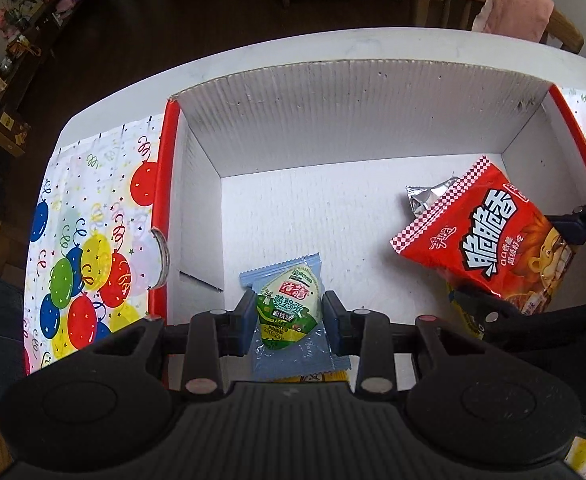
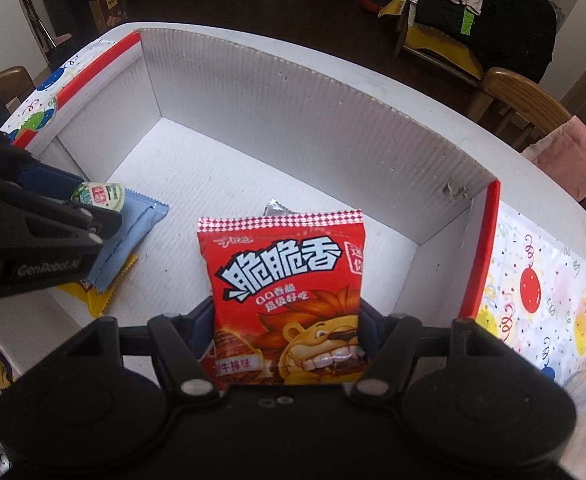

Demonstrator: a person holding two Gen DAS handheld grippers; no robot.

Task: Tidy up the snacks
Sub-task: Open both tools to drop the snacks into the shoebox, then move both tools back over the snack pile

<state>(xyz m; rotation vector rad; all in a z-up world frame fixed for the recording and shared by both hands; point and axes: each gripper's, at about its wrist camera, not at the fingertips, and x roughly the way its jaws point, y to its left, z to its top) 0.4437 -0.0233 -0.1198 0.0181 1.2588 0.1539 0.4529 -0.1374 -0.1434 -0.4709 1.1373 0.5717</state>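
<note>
A light-blue egg snack packet is clamped between the left gripper fingers at lower centre, inside the white cardboard box. A red crisp bag is pinched by the half-spread right gripper fingers, low centre.

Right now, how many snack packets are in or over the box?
4: blue egg packet in the left gripper, red crisps bag in the right gripper, silver packet behind it, yellow packet beneath. Others may be hidden.
</note>
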